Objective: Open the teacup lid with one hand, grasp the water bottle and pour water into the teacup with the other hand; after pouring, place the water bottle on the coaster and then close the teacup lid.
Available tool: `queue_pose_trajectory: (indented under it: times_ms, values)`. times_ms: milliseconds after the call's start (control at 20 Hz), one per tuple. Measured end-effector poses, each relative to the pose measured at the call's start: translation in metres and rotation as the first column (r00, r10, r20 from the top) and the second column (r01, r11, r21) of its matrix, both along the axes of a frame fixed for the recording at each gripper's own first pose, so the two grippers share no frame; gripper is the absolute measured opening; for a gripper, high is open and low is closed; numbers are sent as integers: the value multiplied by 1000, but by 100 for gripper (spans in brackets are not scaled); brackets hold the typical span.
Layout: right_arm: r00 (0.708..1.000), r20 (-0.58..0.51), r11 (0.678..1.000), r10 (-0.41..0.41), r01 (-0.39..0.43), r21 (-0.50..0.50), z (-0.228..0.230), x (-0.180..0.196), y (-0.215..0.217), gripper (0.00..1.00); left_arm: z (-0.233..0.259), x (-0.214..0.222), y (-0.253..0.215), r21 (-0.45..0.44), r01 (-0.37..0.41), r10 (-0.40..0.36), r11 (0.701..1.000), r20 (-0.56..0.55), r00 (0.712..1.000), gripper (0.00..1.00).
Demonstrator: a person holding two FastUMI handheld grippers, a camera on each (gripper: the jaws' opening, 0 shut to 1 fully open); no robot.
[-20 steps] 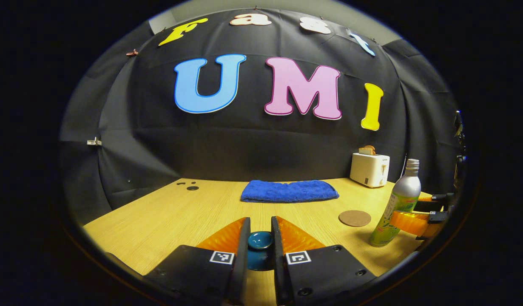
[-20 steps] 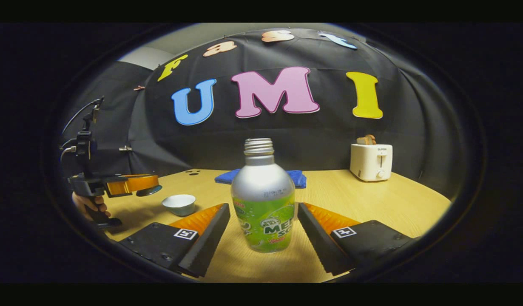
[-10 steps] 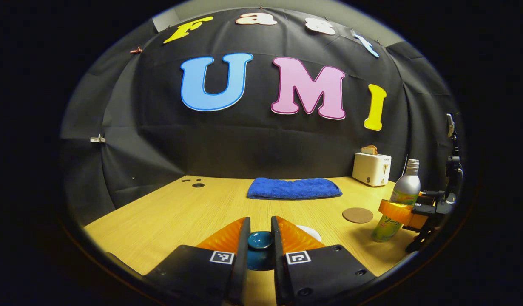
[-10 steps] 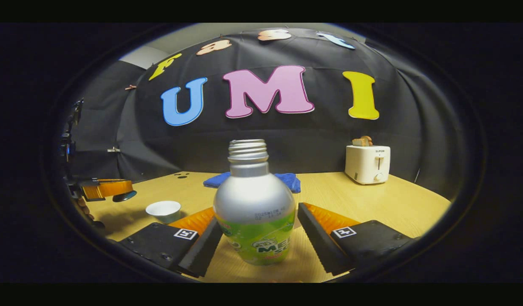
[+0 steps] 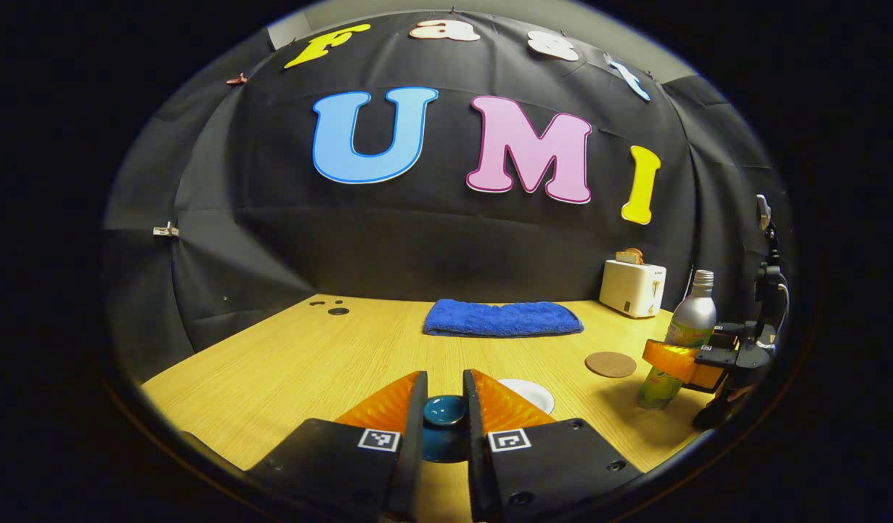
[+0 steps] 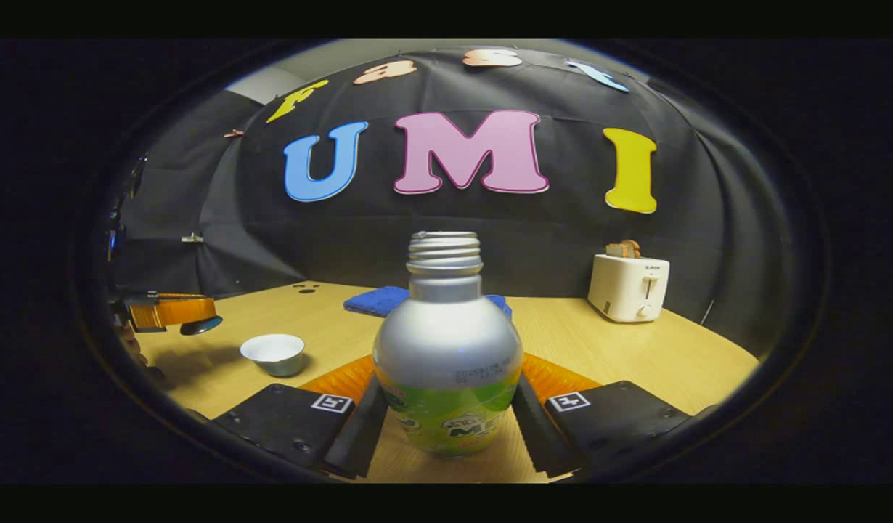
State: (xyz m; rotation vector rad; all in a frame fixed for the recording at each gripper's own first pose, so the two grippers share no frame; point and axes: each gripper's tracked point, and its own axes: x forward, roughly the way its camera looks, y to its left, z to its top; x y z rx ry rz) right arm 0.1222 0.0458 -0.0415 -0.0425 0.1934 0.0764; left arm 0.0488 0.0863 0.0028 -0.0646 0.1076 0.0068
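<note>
Two grippers work over one wooden table (image 5: 287, 363). The left gripper (image 5: 444, 414) is held up off the table with its jaws closed on the one dark blue lid (image 5: 444, 411), pinched by its knob. Below and just right of it stands the one white teacup (image 6: 273, 352), uncovered. At the right, the right gripper (image 6: 446, 425) has both fingers pressed against the sides of the one bottle (image 6: 447, 356), which stands upright on the table, uncapped, with a silver top and green label. One round brown coaster (image 5: 610, 364) lies bare between cup and bottle. At the far edge lie one folded blue towel (image 5: 502, 319) and, rightward, one white toaster (image 6: 628, 288).
</note>
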Motion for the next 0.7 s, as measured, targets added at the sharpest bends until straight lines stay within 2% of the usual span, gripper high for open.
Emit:
queue_pose_trajectory:
  times_ms: [50,100,200,250,400,450,500,700]
  values:
    - [1000,-14,1000,13,-14,-17,-1,-2,4,81,1,-1,2,2,-4,4,1000,2,1000,33]
    - [1000,-12,999,27,-27,-31,3,-3,8,81,2,-2,4,4,-8,8,1000,5,1000,30]
    - [999,13,995,49,-48,-92,15,-1,14,80,4,-5,11,4,-17,17,1000,13,1000,33]
    - [998,21,989,64,-60,-136,20,1,16,80,5,-7,13,2,-21,21,1000,17,1000,30]
    - [994,35,956,103,-89,-280,31,11,23,80,8,-13,22,-2,-37,37,999,29,999,30]
    - [993,45,942,112,-92,-322,34,14,23,80,8,-14,26,-7,-46,46,999,33,998,33]
    - [991,51,929,122,-96,-357,39,19,24,80,9,-14,30,-15,-53,54,998,34,998,30]
    - [984,17,885,179,-154,-439,36,37,38,80,14,-20,42,-40,-71,73,997,46,996,30]
